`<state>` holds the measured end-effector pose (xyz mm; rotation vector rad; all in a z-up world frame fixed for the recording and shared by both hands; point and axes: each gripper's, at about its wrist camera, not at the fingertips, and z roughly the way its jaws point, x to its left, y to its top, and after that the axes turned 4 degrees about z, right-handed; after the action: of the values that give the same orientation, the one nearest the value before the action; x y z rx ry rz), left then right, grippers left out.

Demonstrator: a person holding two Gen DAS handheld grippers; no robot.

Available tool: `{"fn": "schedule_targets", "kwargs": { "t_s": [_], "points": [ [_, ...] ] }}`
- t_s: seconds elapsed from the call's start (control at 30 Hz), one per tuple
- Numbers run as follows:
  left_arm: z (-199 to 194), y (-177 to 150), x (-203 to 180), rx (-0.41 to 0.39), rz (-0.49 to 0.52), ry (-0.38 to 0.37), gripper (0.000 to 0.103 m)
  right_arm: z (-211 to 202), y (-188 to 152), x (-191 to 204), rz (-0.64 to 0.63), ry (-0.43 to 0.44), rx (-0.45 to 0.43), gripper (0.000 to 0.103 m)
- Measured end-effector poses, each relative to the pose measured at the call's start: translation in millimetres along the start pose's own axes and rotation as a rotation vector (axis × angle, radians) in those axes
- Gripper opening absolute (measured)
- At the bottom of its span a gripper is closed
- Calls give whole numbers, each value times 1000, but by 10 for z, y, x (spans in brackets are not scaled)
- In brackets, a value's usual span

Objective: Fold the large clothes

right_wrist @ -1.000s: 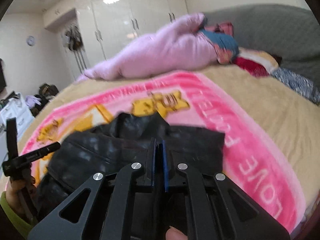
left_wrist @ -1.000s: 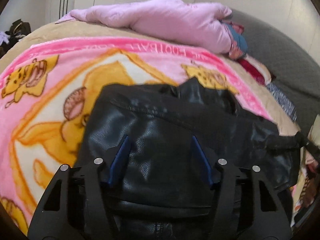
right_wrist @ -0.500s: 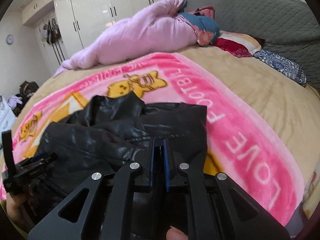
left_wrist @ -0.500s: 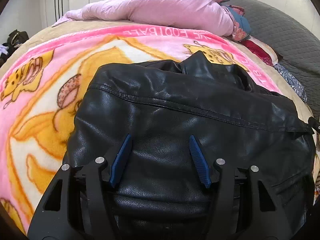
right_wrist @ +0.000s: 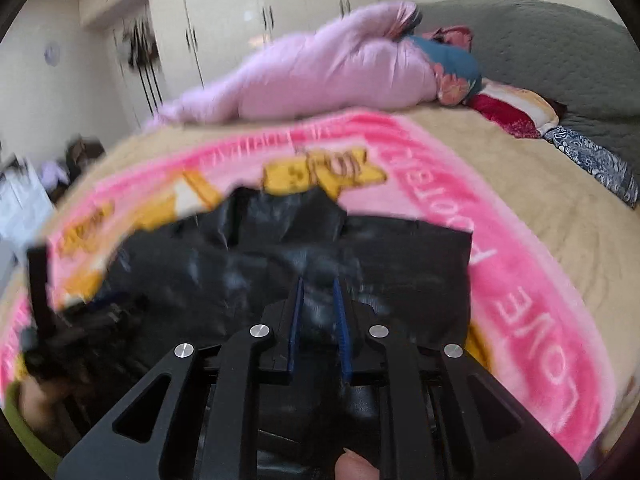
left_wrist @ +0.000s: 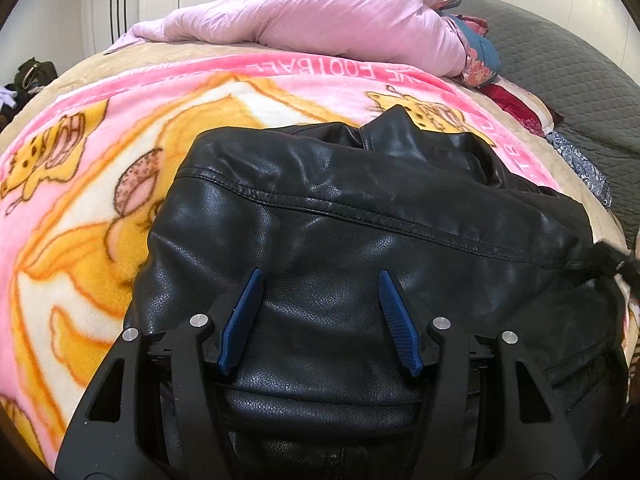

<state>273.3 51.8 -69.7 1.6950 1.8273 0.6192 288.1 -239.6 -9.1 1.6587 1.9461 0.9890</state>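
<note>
The right wrist picture is all blurry. The black jacket [right_wrist: 280,256] looks smeared, so its folds are hard to see. At the left edge, a hand [right_wrist: 36,404] is cut off. In the left wrist picture, the jacket's bottom hides behind the left gripper [left_wrist: 318,312].

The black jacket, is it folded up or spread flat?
Folded. The jacket lies doubled over on the blanket, one layer's seamed edge across the top and the collar poking out behind it.
</note>
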Motion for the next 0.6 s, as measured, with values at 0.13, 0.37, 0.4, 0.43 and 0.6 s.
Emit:
{"fn": "schedule_targets", "kwargs": {
  "t_s": [0.13,0.37,0.4,0.43,0.6],
  "points": [
    [-3,-1,9,-1,-5,-9,52,298,-99,-60,-5,-94,113,7],
    [-26,-5,55,-8,-24,-40,52,503,-247,-124,0,-112,167,5],
    [-39,-5,71,-14,-32,-48,52,507,-255,-132,0,-111,164,5],
    [-54,-2,80,-19,-38,-55,52,510,-253,-135,3,-107,162,5],
    [-145,5,121,-31,-62,-88,52,256,-203,-205,44,-14,99,13]
  ]
}}
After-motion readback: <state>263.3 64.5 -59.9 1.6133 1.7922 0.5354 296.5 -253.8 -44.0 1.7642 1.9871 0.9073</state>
